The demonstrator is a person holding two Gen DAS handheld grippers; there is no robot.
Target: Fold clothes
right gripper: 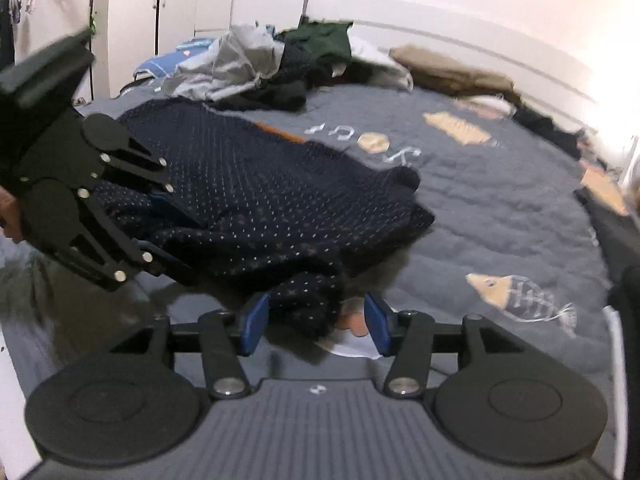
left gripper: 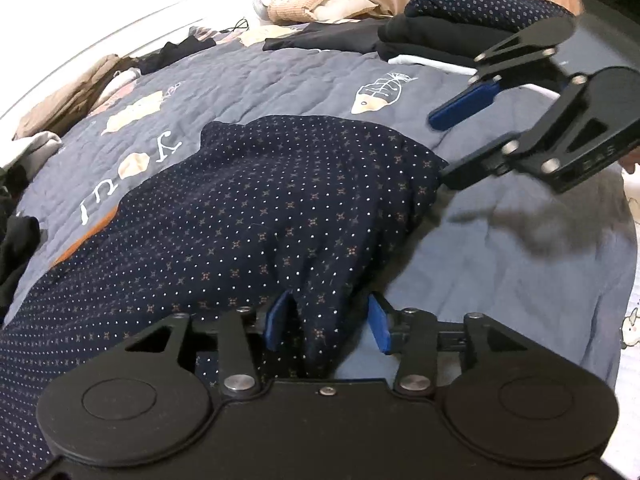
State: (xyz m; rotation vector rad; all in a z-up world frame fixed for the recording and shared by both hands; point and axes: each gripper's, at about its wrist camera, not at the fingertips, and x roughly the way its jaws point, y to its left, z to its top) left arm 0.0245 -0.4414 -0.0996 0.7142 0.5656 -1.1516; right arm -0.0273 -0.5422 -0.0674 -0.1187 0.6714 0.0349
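While both wrist views were partly smeared by motion, the following could be counted. Grippers: two. The left gripper (left gripper: 326,322) had its blue pads spread, a ridge of the navy dotted garment (left gripper: 248,216) standing between them; whether either pad touched the cloth could not be told. The right gripper (right gripper: 316,320) was likewise spread, a bunched corner of the same garment (right gripper: 260,196) lying between its pads. Dotted garments loose on the bed: one, lying just ahead of both grippers on the grey quilt (left gripper: 280,76). Folded stacks: one (left gripper: 448,28), beyond the right gripper (left gripper: 456,144) in the left view, topped by a second navy dotted piece over dark items. Unfolded heaps: one (right gripper: 272,64), at the far edge ahead of the right gripper. Fish motifs on the quilt nearby: one (right gripper: 520,296).
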